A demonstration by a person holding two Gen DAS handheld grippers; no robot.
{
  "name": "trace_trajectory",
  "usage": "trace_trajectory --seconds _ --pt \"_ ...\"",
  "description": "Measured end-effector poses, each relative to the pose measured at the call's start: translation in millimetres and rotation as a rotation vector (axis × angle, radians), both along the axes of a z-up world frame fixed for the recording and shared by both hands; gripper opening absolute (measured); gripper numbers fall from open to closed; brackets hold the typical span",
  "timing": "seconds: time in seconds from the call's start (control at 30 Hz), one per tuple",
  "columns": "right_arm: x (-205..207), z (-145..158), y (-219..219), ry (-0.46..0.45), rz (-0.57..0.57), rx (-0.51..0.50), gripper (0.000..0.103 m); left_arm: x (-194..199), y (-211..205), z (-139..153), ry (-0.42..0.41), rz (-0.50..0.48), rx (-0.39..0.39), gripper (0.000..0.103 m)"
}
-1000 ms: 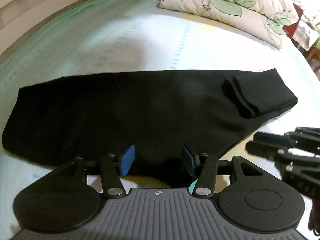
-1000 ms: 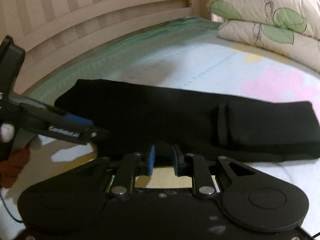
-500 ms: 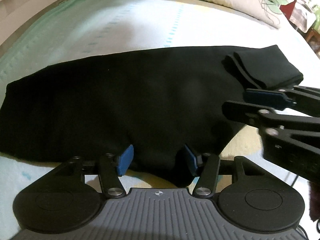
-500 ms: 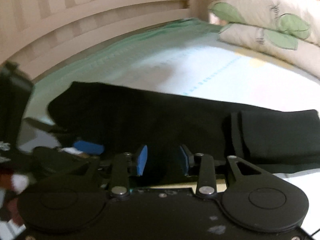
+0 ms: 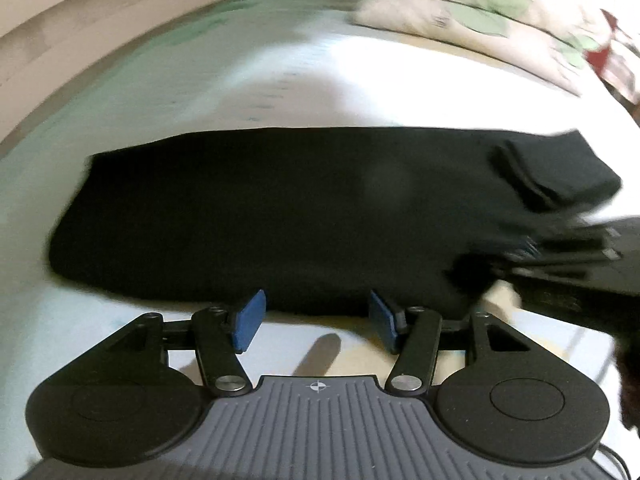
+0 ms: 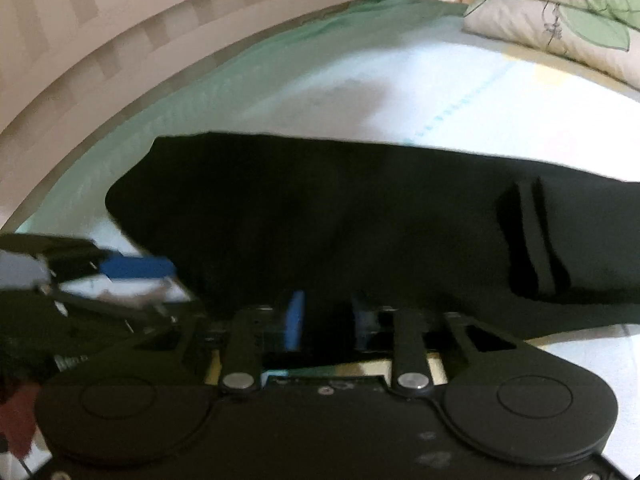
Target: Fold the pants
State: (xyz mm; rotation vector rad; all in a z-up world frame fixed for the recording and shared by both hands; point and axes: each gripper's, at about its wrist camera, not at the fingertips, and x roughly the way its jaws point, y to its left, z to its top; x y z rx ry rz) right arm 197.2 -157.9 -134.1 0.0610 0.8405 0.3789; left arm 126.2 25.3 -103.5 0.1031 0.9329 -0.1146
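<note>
Pale bedding with a mint-green edge covers the bed, bounded at far left by a slatted wooden bed frame. Black pants, already folded lengthwise into one long band, lie flat across the sheet from left to right, their near edge toward both tools. At near left, the left gripper hovers over bare sheet just short of the near edge of the pants; its blue pads stand wide apart with nothing between them, and the same tool appears blurred at the left margin of the right wrist view. Further right, the right gripper sits at the near edge of the pants, its jaws at a narrow gap with black cloth lying between and beneath the pads; whether the cloth is actually pinched cannot be told, owing to darkness and blur. In the left wrist view this tool shows as a dark smear at the right margin. Toward the right end of the pants, a ribbed cuff is doubled back on top of the fabric. Leaf-printed pillows are stacked at far right, well apart from the pants.
</note>
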Motion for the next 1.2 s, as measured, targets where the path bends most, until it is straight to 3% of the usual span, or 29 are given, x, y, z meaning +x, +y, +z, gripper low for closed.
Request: trace_trajectory --seconds 0.37,0.7,0.83,0.9,1.2 --pt "-15.7 -13.5 9.3 -0.011 0.048 -0.069 0.007 29.8 102.3 -14.1 0.065 0.343 -0.108 0.058" --pt "-16.9 -18.6 15.0 -0.041 0.070 -0.094 0.007 52.2 130.4 -15.1 0.032 0.411 -0.229 0.078" --pt "-17.1 -19.8 15.8 -0.042 0.074 -0.090 0.007 62.6 136.2 -20.3 0.033 0.433 -0.303 0.098" --pt "-16.2 -18.8 14.6 -0.040 0.074 -0.084 0.007 67.7 137.0 -22.7 0.030 0.439 -0.324 0.102" --pt "-18.1 -19.4 7.4 -0.046 0.081 -0.060 0.006 72.3 141.2 -25.8 -0.048 0.471 -0.336 0.102"
